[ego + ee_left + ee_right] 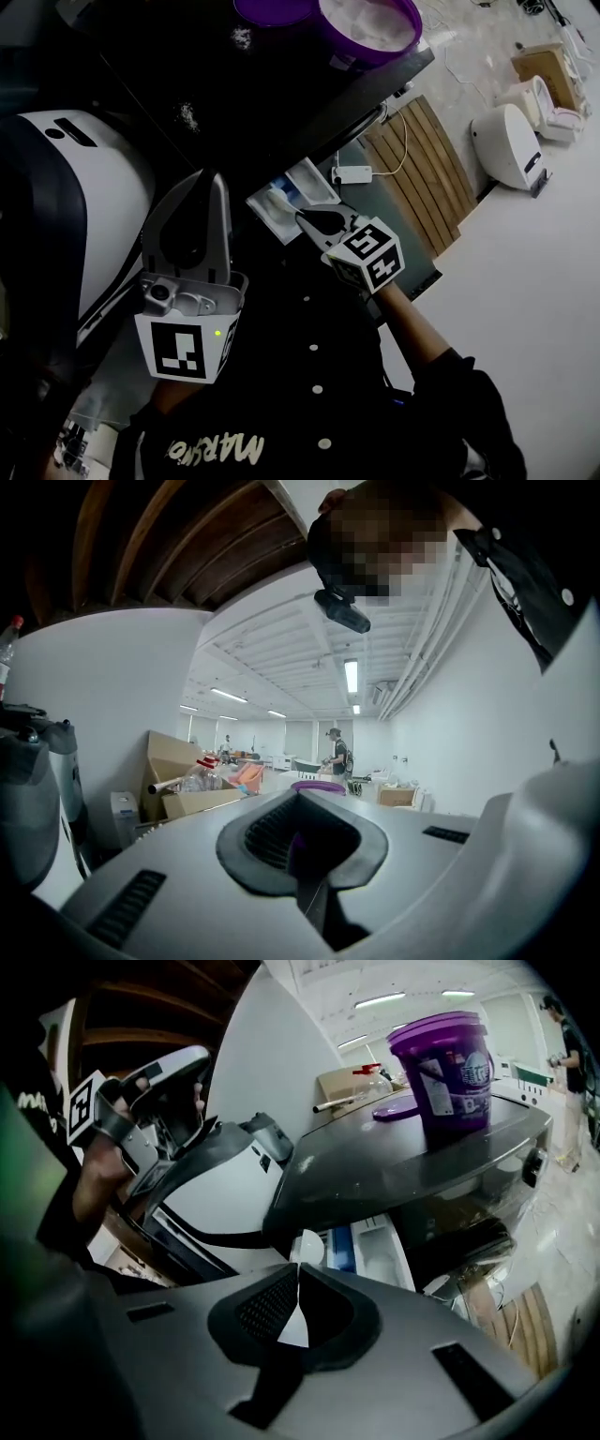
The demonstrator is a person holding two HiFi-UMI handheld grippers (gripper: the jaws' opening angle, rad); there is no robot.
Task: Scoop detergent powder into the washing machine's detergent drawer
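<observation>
The dark grey top-loading washing machine point(394, 1162) stretches ahead of and above the right gripper point(307, 218). The open purple plastic tub of white detergent powder point(448, 1068) stands on the machine's lid, up and beyond the jaws. Just ahead of the jaw tips and slightly to their right, the white plastic detergent drawer with a blue compartment point(370, 1241) is pulled out.

The right gripper's jaws are pinched on the flat handle of a small white plastic scoop point(307, 1247), whose bowl sits at the drawer's near edge. The left gripper point(300, 808) is held up and aside, with its jaws pressed together on nothing.

This looks like the delivery step. The scoop's contents can't be seen. The next move probably calls for bringing the bowl over a compartment and rolling the wrist gently, so the powder lands inside.
</observation>
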